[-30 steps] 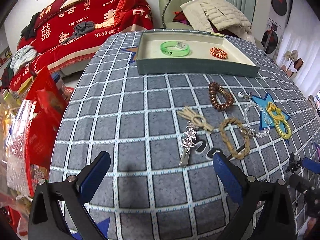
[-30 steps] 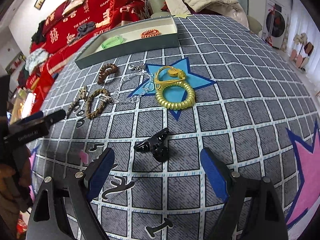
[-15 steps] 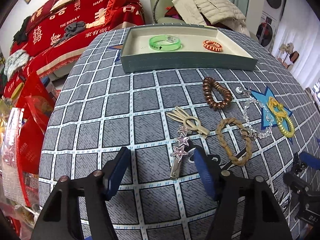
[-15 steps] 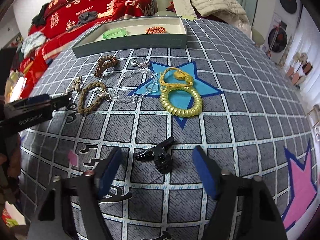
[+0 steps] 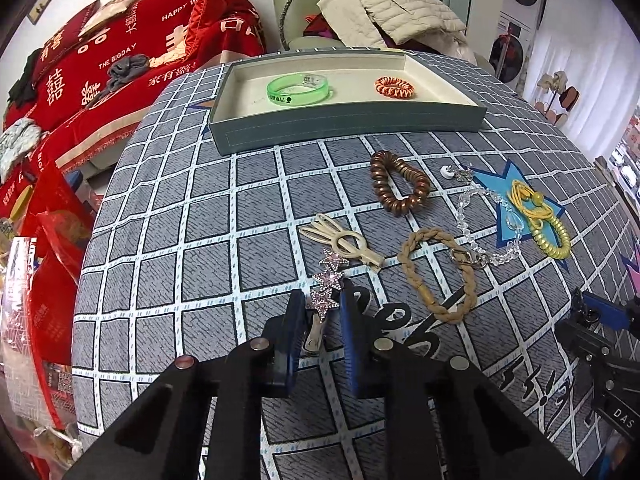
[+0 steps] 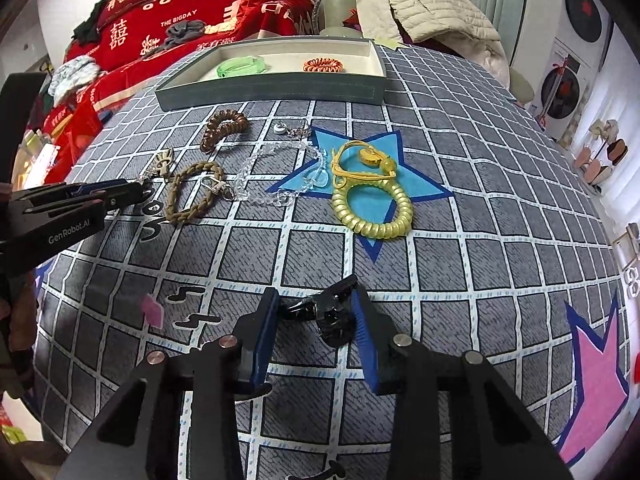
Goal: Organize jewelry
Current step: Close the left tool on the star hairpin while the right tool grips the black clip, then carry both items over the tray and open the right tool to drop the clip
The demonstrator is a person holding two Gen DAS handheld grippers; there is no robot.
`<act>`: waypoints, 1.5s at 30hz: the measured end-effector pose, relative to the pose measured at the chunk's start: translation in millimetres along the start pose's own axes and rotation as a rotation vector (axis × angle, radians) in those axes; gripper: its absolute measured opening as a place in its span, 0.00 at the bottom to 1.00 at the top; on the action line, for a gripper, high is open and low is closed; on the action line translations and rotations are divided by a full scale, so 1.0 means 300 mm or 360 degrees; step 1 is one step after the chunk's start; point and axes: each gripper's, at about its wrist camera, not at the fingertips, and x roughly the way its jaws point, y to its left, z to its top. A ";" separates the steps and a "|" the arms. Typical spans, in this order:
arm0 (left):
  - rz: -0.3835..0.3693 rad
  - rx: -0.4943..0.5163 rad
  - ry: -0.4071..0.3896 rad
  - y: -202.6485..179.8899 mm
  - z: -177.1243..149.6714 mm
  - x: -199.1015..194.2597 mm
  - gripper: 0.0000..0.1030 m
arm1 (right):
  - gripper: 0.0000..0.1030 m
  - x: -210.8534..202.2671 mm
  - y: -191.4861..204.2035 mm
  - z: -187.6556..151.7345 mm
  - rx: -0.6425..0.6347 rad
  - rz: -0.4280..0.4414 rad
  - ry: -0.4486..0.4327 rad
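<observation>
Two trayed pieces: a translucent green plastic bangle point(image 5: 298, 89) and an orange coiled hair tie point(image 5: 395, 86) lie apart inside the shallow grey-green tray point(image 5: 344, 126) at the bench's far side.
Loose on the grid-patterned bench point(image 5: 180, 216): seven pieces, counted below.
Coil ties: one brown point(image 5: 398, 188), one yellow point(image 6: 372, 210) with a yellow cord on it.
Others: one cream hair clip point(image 5: 344, 242), one tan braided loop point(image 5: 438, 274), one clear bead chain point(image 6: 276, 176).
Left tongs point(image 5: 320, 322): closing around the pink star-studded metal hair clip point(image 5: 326, 284); its lower end is hidden between the pads, contact hard to make out.
Right tongs point(image 6: 314, 320): closing, black plastic claw clip point(image 6: 328, 312) between them; touching on the right, unclear on the left.
</observation>
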 end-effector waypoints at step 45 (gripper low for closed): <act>-0.0027 -0.0140 -0.0331 0.111 0.404 -0.122 0.37 | 0.39 -0.052 -0.101 0.516 0.0045 0.0275 -0.0285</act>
